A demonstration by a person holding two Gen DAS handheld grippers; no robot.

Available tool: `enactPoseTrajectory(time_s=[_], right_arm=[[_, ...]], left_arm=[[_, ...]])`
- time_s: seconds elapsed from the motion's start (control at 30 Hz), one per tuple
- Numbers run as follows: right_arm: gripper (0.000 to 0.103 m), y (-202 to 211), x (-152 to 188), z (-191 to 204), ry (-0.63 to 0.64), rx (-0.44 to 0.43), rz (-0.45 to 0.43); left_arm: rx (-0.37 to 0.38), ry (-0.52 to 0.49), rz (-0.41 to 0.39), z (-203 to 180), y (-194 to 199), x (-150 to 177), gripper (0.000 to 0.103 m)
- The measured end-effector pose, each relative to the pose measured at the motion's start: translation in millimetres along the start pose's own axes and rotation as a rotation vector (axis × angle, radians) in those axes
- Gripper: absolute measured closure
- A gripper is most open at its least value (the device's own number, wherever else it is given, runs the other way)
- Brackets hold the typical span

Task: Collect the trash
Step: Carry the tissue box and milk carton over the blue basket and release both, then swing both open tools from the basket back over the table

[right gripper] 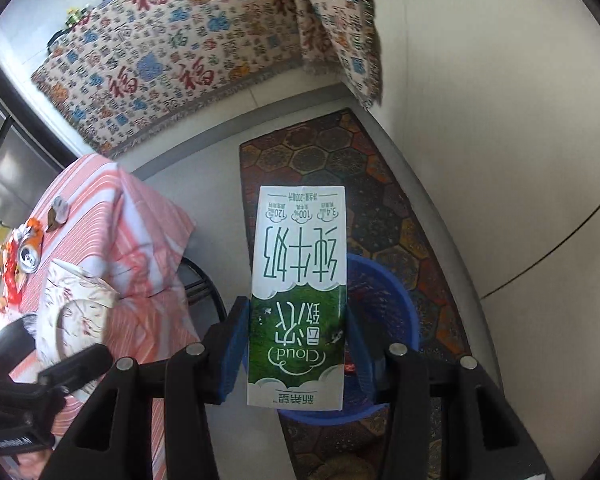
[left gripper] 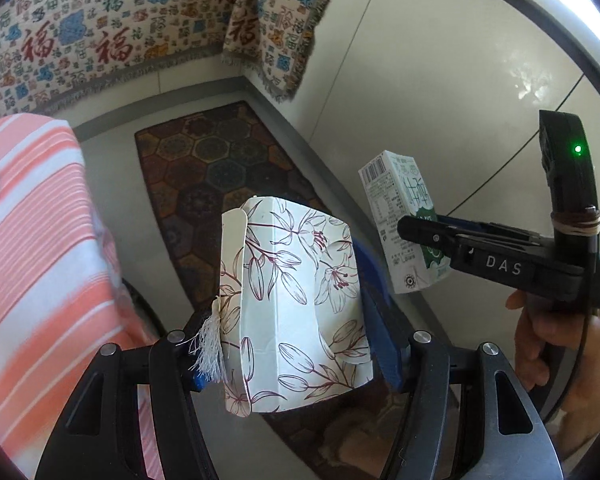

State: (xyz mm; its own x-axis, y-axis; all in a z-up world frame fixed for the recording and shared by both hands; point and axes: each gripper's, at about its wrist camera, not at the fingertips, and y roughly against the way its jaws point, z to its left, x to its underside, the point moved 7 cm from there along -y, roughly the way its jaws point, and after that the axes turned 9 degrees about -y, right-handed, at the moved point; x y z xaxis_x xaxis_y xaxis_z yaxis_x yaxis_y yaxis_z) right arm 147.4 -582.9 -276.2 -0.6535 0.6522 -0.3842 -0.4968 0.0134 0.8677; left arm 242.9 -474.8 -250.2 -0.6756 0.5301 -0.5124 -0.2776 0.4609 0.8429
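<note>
Carrying trash over a patterned rug (right gripper: 384,184) beside a small table (left gripper: 32,216) draped in coral-and-white striped cloth.

Pale glossy floor tiles (left gripper: 440,80) met a fringed woven throw (left gripper: 100,32) printed with red characters. The left gripper (left gripper: 296,344) was clamped on a white cardboard box (left gripper: 296,304) with maroon lily drawings and a tassel; the right gripper (right gripper: 296,356) was clamped on a rectangular green-and-white milk carton (right gripper: 300,280), held above a round blue plastic bin (right gripper: 384,312). A crushed can (right gripper: 30,250) lay near the table's left edge.
</note>
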Motion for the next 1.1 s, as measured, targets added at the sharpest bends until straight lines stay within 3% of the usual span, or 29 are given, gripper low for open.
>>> enactPoseTrajectory(time_s=[0.5, 0.53, 0.6, 0.63, 0.73, 0.9, 1.1], right_arm=[[0.053, -20, -12, -35, -0.065, 0.032, 0.018], [0.053, -21, -13, -35, -0.066, 0.033, 0.016], [0.04, -22, -14, -37, -0.079, 0.029, 0.014], [0.039, -22, -15, -39, -0.088, 0.028, 0.011], [0.038, -20, -18, -42, -0.108, 0.026, 0.0], [0.038, -3, -26, -45, -0.127, 0.03, -0.074], [0.038, 30, -40, -24, -0.083, 0.051, -0.225]], left_arm=[[0.012, -0.056, 0.06, -25, -60, -5, 0.036], [0.017, -0.063, 0.063, -27, -63, -6, 0.032], [0.023, -0.069, 0.062, -30, -69, -7, 0.018], [0.017, -0.071, 0.053, -30, -70, -7, 0.013], [0.022, -0.064, 0.039, -32, -71, -11, 0.012], [0.032, -0.036, -0.006, -30, -45, -14, 0.012], [0.011, -0.019, -0.109, -18, 35, 5, 0.011]])
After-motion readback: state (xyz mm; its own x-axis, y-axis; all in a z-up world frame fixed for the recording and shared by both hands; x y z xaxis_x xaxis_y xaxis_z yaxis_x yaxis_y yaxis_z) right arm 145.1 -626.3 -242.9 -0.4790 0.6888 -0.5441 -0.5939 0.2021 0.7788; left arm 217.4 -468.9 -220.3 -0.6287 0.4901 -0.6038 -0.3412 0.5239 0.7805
